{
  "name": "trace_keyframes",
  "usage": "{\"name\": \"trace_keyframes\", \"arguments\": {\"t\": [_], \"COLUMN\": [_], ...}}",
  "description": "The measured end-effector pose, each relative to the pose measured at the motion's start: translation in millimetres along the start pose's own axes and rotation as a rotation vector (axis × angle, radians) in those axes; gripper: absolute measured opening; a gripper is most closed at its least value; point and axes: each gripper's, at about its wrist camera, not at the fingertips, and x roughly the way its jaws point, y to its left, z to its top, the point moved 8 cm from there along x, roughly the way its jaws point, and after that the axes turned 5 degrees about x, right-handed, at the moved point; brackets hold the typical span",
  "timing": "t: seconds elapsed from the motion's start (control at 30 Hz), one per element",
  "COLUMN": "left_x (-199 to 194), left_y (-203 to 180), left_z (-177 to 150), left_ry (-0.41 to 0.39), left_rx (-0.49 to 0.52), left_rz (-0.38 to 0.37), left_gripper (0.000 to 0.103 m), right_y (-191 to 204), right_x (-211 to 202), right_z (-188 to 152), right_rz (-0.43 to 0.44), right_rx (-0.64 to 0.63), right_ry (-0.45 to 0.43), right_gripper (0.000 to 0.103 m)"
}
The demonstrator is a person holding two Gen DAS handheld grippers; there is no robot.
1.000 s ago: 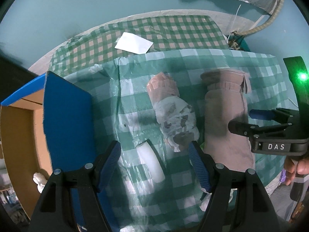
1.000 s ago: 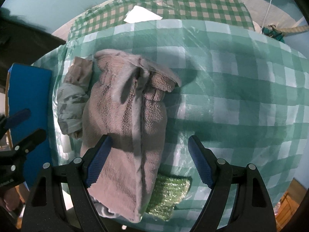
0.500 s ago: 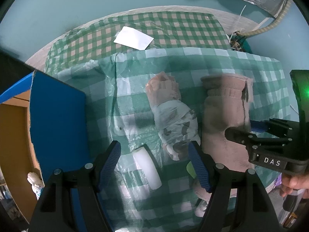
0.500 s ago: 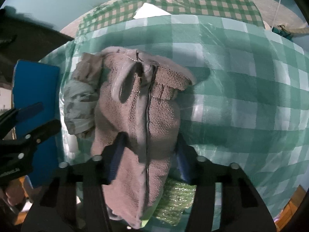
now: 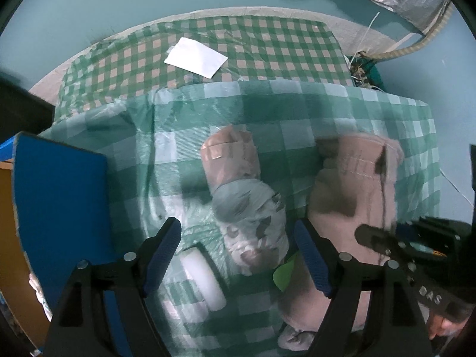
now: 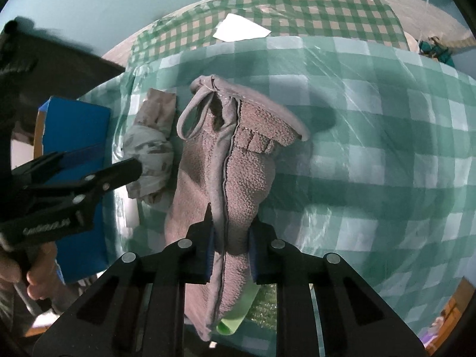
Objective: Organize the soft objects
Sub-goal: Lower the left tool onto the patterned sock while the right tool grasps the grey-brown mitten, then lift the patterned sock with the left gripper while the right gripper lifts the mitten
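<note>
A pink-grey fleece garment (image 6: 238,163) lies lengthwise on the green checked tablecloth (image 6: 372,119). My right gripper (image 6: 230,244) is shut on the fleece garment at its middle, bunching the fabric between the blue pads. The garment also shows in the left wrist view (image 5: 354,193). A rolled patterned cloth (image 5: 253,226) with a pink end lies to its left. My left gripper (image 5: 238,255) is open and hovers over the near end of that roll. A white cylinder (image 5: 205,276) lies beside the roll.
A blue-lidded cardboard box (image 5: 59,208) stands at the left table edge. A green sponge (image 6: 235,315) lies under the fleece near the front edge. A white paper (image 5: 196,56) lies on the far checked table.
My right gripper moved in over the fleece garment and shut on it, pinching it up. My left gripper moved forward toward the rolled cloth and stayed open.
</note>
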Motion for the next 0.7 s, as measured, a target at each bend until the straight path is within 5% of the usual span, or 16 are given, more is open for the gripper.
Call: {"name": "trace_keyframes", "arguments": {"t": [0.13, 0.27, 0.7], "left_x": [13.9, 20.1, -13.7], "left_y": [-0.4, -2.1, 0.9], "left_z": [1.8, -1.5, -14.7], "left_ry": [0.036, 0.062, -0.04], "left_rx": [-0.013, -0.002, 0.039], "left_rz": [0.012, 0.021, 0.072], "left_gripper": [0.077, 0.049, 0.043], "right_y": [-3.9, -2.7, 12.7], "right_x": [-5.1, -9.0, -30.2], "right_z": [-4.6, -6.1, -10.6], "right_rz": [0.0, 0.001, 0.001], "right_rx": [0.013, 0.012, -0.033], "right_ry": [-0.006, -0.015, -0.051], "right_gripper": [0.017, 0.016, 0.015]}}
